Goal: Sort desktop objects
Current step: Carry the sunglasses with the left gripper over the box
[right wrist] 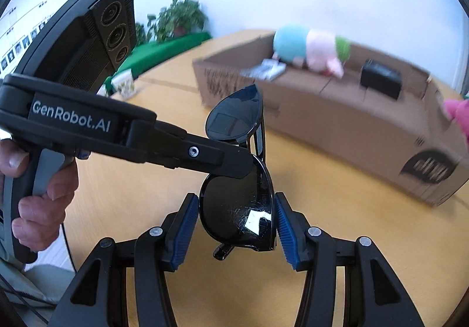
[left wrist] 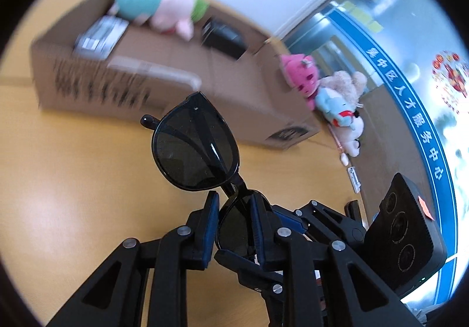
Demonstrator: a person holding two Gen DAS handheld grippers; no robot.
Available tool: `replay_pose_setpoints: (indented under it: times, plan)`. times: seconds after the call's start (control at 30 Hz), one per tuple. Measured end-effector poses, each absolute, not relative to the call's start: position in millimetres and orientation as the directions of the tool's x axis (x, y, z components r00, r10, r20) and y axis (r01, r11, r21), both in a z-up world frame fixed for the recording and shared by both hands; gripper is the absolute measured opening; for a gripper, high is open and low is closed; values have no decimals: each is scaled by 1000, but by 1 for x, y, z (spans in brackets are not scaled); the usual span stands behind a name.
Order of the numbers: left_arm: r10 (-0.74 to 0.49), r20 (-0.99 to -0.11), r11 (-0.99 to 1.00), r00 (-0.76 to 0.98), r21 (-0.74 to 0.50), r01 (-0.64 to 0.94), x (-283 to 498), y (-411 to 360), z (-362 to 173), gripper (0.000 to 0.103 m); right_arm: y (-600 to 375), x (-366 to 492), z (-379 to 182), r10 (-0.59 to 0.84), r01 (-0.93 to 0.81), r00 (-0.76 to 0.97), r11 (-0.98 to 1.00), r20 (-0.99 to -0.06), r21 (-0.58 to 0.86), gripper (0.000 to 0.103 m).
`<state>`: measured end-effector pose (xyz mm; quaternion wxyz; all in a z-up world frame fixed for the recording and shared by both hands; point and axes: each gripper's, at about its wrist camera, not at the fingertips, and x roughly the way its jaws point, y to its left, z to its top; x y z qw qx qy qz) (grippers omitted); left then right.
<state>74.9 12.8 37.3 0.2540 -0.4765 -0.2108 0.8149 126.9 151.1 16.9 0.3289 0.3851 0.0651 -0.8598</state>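
Observation:
A pair of black sunglasses (left wrist: 195, 148) (right wrist: 237, 209) is held above the wooden table (left wrist: 73, 165) (right wrist: 337, 209) by both grippers. My left gripper (left wrist: 234, 209) is shut on one lens, and the other lens sticks up past its fingertips. In the right wrist view the left gripper (right wrist: 240, 168) reaches in from the left and clamps the glasses near the bridge, with a person's hand (right wrist: 44, 203) on its handle. My right gripper (right wrist: 236, 224) has its blue pads (right wrist: 187, 224) against both edges of the nearer lens.
A long cardboard box (left wrist: 146, 86) (right wrist: 337, 121) lies behind the glasses, carrying a teal-and-pink plush (left wrist: 158, 4) (right wrist: 310, 45), a booklet (left wrist: 99, 33) (right wrist: 263, 69) and a black case (left wrist: 225, 36) (right wrist: 381, 80). Pink and pale plush toys (left wrist: 322, 92) sit at its right end.

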Motion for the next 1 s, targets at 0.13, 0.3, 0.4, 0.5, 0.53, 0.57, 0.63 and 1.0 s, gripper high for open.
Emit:
replay_pose_setpoints:
  times: [0.13, 0.3, 0.4, 0.5, 0.53, 0.57, 0.63, 1.0]
  plan:
    - [617, -651, -785, -441, -547, -291, 52, 27, 67, 20, 162, 109, 46, -498, 583, -563, -805, -659, 111, 50]
    - [630, -638, -776, -442, -497, -389, 9, 54, 99, 20, 177, 76, 73, -464, 523, -636, -847, -616, 97, 50]
    - [633, -647, -770, -426, -469, -432, -18, 69, 110, 20, 187, 46, 84, -445, 484, -658, -868, -607, 112, 50]
    - [637, -657, -760, -403, -449, -469, -47, 83, 115, 20, 200, 19, 89, -429, 444, -672, -886, -603, 136, 50]
    - [641, -658, -755, -394, -449, -478, -56, 86, 115, 20, 204, 8, 91, -423, 432, -675, -891, -604, 141, 50]
    - [646, -660, -749, -383, -454, -482, -67, 90, 114, 20, 209, -5, 92, -414, 417, -677, -897, -608, 146, 50]
    - [652, -668, -742, -358, -464, -484, -87, 97, 111, 20, 215, -22, 92, -402, 398, -677, -904, -617, 153, 50]
    - [648, -731, -741, -212, -541, -398, -191, 136, 48, 23, 246, -131, 46, -334, 273, -574, -939, -748, 210, 50]
